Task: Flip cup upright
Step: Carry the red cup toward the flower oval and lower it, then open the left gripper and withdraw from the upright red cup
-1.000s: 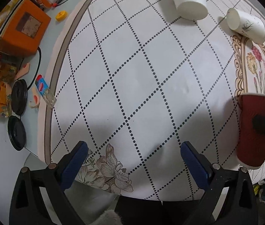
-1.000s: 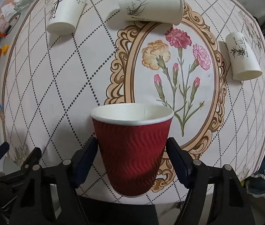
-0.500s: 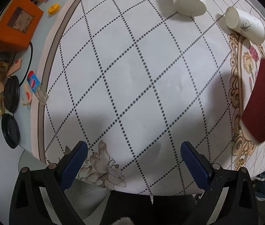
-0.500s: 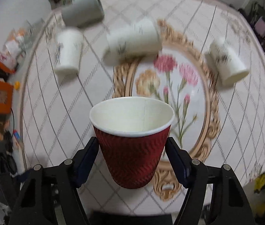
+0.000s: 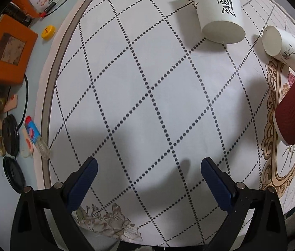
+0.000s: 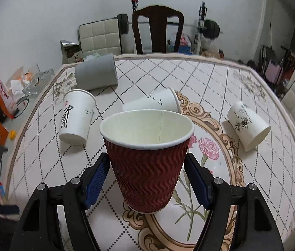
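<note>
A plain white wall (image 6: 43,10) is seen at twelve o'clock. A dark wooden chair (image 6: 157,29) is placed against the patterned table (image 6: 220,73), flanked by a barbell (image 6: 168,23). A cream padded seat (image 6: 99,37) is seen at eleven o'clock, luggage (image 6: 274,73) at two o'clock.

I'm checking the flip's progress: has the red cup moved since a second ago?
Yes. In the left wrist view the red cup has risen from beside the flower frame and tilted, toward the white cup.
</note>
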